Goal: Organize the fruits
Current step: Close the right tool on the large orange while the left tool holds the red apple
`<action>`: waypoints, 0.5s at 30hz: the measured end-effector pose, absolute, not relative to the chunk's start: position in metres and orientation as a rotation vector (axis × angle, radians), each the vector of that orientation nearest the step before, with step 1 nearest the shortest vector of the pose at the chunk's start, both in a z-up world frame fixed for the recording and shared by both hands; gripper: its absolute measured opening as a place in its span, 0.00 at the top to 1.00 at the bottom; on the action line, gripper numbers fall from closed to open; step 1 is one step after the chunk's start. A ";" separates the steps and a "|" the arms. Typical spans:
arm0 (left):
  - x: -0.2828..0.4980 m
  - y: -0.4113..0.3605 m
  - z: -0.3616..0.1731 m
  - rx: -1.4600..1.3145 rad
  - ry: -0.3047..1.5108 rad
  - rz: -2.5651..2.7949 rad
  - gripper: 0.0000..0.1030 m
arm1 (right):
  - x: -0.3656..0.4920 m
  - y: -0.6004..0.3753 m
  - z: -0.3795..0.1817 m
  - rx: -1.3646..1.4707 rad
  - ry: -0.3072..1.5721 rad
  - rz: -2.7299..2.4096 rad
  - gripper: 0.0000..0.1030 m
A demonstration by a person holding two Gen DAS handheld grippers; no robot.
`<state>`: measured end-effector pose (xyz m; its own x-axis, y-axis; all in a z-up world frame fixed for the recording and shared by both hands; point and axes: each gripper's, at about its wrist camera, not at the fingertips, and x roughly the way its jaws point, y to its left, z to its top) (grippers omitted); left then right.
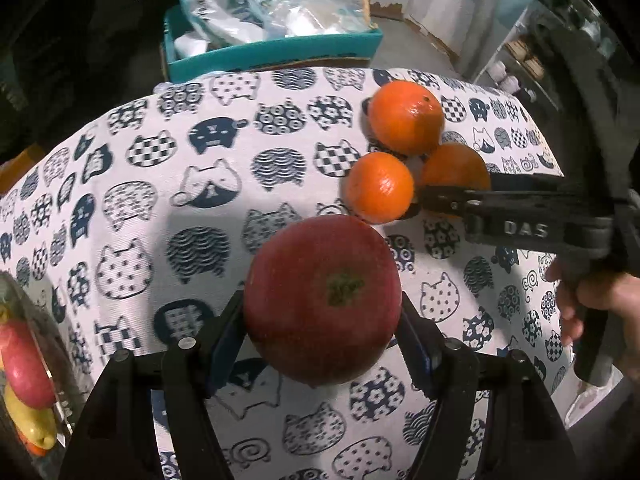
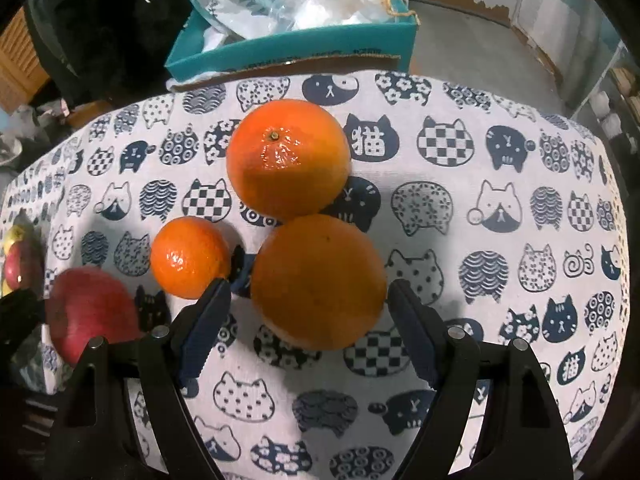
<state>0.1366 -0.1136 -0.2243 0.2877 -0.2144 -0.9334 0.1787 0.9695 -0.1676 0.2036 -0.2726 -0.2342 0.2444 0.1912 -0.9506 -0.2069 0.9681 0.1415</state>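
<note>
A red apple (image 1: 322, 300) sits between the blue pads of my left gripper (image 1: 320, 304), which press on its two sides. The same apple (image 2: 92, 312) shows at the left in the right wrist view. Three oranges lie touching on the cat-print cloth (image 2: 480, 208): a big one at the back (image 2: 288, 160), a small one (image 2: 190, 258) and a large one in front (image 2: 318, 280). My right gripper (image 2: 309, 286) straddles the front orange, jaws open, with a gap at the left pad. The left wrist view shows that gripper (image 1: 452, 184) reaching in from the right around that orange (image 1: 456, 168).
A teal box (image 1: 272, 52) stuffed with plastic bags stands beyond the table's far edge. A clear container (image 1: 24, 380) holding red and yellow fruit sits at the left edge. A person's hand (image 1: 592, 300) holds the right gripper's handle.
</note>
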 end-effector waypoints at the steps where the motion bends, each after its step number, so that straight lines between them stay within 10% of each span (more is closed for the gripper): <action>1: 0.136 -0.110 -0.223 -0.037 1.251 -0.260 0.30 | 0.205 -0.271 -0.236 -0.016 1.297 0.269 0.23; 15: 0.130 -0.081 -0.210 -0.079 1.232 -0.234 0.30 | 0.210 -0.266 -0.250 -0.043 1.316 0.223 0.36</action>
